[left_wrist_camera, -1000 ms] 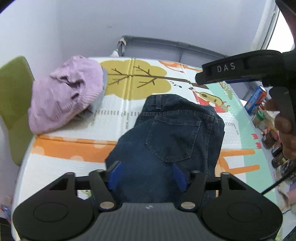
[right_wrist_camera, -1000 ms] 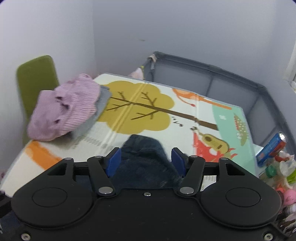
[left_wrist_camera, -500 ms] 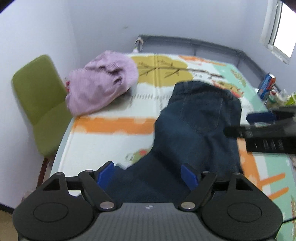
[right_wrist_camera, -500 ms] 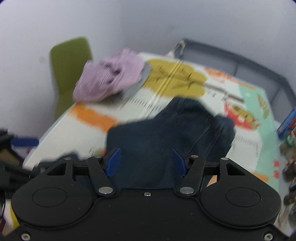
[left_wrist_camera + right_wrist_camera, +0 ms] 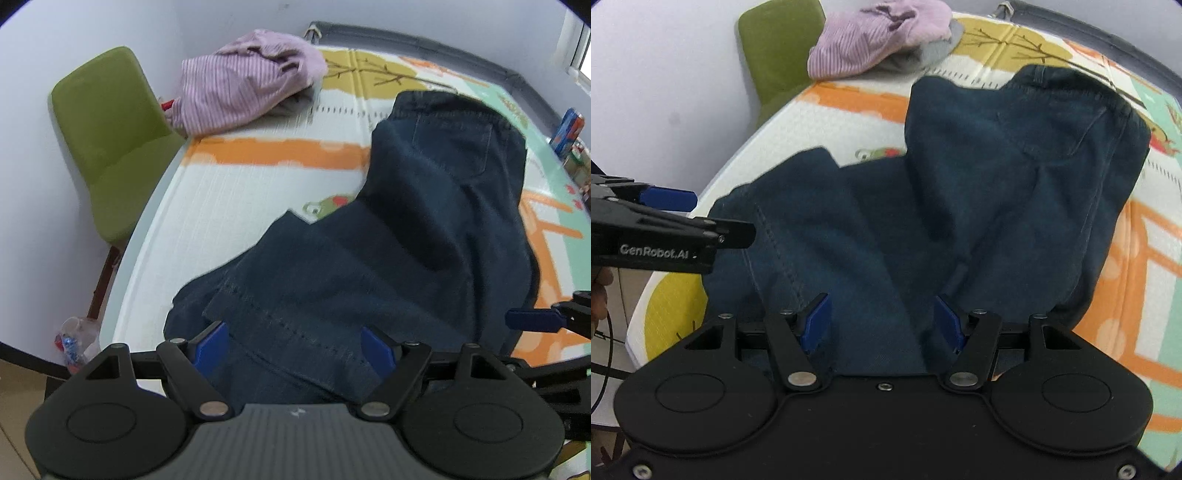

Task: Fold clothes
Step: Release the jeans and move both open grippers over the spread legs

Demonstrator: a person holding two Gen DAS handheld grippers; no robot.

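Dark blue jeans (image 5: 406, 229) lie spread on the printed play mat (image 5: 229, 206), waistband and back pocket at the far end, legs running toward me. My left gripper (image 5: 293, 349) hovers open over the stitched hem of a leg, cloth showing between its blue fingers. In the right wrist view the jeans (image 5: 979, 192) fill the middle, and my right gripper (image 5: 882, 326) stands open above the leg fabric. The left gripper's blue finger (image 5: 668, 199) shows at the left edge of that view. A blue finger (image 5: 532, 319) of the right gripper pokes in at the right of the left wrist view.
A heap of pink striped clothing (image 5: 247, 88) sits at the mat's far left corner, over a grey garment (image 5: 934, 51). A green chair (image 5: 110, 140) stands beside the table's left edge. A blue can (image 5: 569, 129) and small items line the far right side.
Both grippers have drawn back to the near edge of the table and tilted down. The jeans' legs now show stretched toward me. The right gripper has dropped from high up to beside the left.
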